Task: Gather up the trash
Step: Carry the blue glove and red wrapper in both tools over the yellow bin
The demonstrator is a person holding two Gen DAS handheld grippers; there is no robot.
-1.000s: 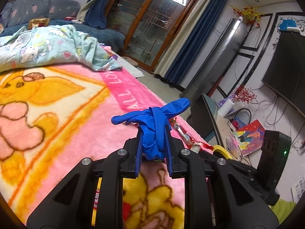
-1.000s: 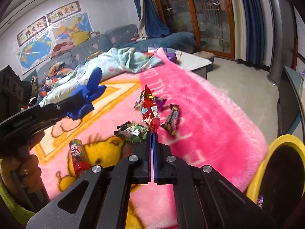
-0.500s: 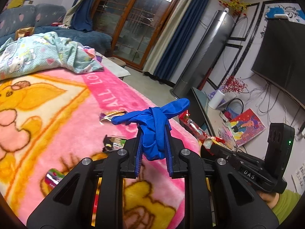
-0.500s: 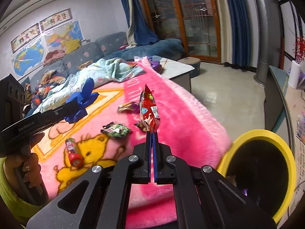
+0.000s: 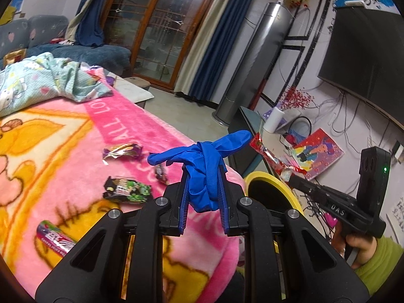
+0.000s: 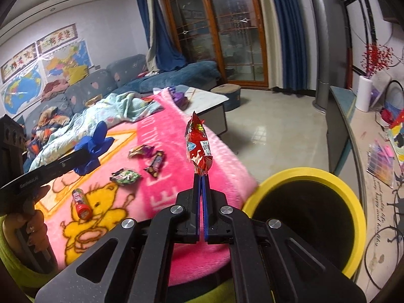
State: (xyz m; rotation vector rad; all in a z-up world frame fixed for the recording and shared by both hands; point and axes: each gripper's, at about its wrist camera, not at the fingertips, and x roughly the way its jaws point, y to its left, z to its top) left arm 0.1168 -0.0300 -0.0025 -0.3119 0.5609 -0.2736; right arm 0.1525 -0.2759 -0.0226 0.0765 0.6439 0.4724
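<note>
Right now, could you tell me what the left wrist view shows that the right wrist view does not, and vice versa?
Only the left wrist view shows the wall-mounted TV. Only the right wrist view shows the wall maps and the bin's dark inside. Both show the left gripper shut on the blue glove, the right gripper shut on the red wrapper, the yellow bin, the green wrapper and the pink blanket.

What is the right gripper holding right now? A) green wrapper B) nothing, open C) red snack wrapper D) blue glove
C: the right gripper is shut on the red snack wrapper, which sticks up from its tips beside the yellow bin; the blue glove is in the left gripper.
</note>
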